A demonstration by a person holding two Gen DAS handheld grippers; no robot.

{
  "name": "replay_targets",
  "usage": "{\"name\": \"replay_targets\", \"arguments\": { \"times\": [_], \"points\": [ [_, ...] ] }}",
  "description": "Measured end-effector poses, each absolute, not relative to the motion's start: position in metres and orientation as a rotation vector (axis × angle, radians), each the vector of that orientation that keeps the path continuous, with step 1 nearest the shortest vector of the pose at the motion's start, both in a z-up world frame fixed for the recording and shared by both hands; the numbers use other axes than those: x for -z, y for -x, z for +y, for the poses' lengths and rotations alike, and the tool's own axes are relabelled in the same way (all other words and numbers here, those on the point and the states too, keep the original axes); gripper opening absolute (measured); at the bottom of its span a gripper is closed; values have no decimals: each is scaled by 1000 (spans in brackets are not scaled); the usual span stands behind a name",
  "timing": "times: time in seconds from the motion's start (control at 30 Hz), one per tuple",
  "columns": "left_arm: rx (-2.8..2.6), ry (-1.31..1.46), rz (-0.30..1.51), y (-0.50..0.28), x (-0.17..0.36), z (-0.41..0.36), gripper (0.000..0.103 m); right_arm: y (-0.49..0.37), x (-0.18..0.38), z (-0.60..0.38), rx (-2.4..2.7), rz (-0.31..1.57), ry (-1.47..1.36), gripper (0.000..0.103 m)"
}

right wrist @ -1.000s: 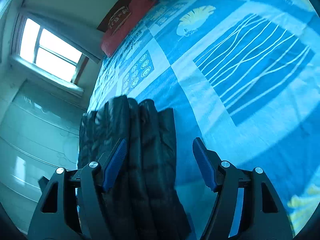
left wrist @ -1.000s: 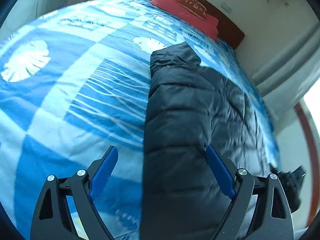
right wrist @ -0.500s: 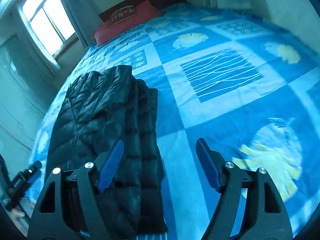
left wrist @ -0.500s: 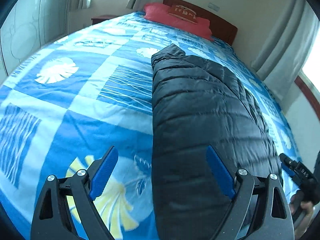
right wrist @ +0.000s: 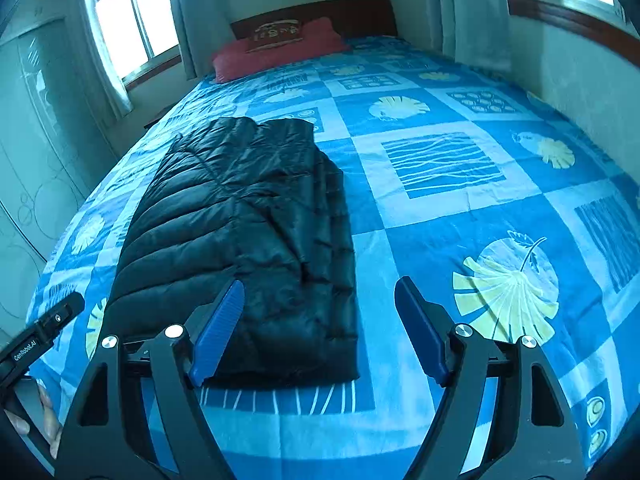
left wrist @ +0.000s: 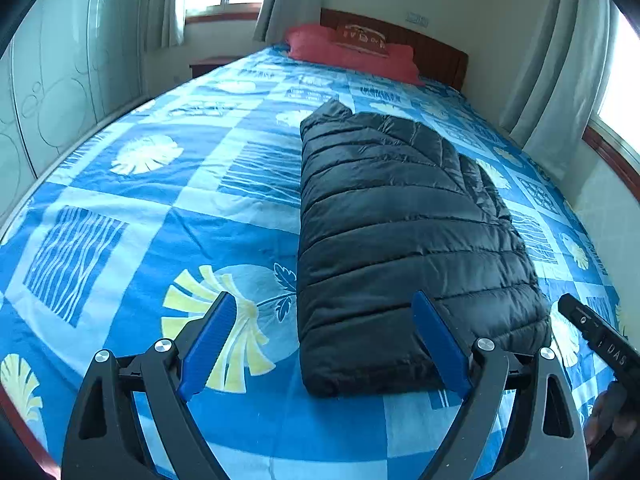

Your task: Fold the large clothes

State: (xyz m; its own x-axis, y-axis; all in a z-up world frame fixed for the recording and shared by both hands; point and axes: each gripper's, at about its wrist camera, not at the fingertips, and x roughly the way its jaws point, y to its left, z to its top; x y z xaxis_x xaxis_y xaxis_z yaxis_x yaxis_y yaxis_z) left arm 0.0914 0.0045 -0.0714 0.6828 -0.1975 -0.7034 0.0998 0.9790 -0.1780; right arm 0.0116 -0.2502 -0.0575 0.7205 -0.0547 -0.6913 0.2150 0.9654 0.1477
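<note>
Left gripper (left wrist: 328, 340): jaws spread wide, nothing between the blue pads; it hangs above the near end of the bed, its right pad in front of the jacket's near corner without touching it.
Right gripper (right wrist: 320, 328): jaws opening, no cloth caught between them — its left pad shows against the jacket's near right corner, its right pad against bare bedspread.
Hand (right wrist: 44, 420): a few fingers show at the lower left of the right wrist view, wrapped on the left gripper's handle.
Jacket (left wrist: 400, 220): black quilted puffer, folded into a long narrow stack and lying flat on the bedspread, lengthwise toward the headboard; layered edges show along its right side, and the near hem lies just short of the bed's foot.
Bedspread (left wrist: 160, 220): blue and white squares with pale yellow leaf and shell prints, bare to either side of the jacket.
Pillow (left wrist: 348, 52): red, at the head of the bed, well apart from the jacket.
Headboard (right wrist: 320, 16): dark wood, behind the pillow.
Windows (right wrist: 128, 12): bright, curtained — on the walls beside the bed.
</note>
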Motion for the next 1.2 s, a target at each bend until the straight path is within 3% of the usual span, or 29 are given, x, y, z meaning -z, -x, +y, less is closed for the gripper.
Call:
{"name": "replay_targets", "arguments": {
  "times": [0.33,1.2],
  "points": [
    [150,88,728,-66,44,-3,89,5,31,-222,143,691,-142,83],
    [156,37,658,-40,22,-17,89,18,16,-209,120,649,-110,83]
  ]
}}
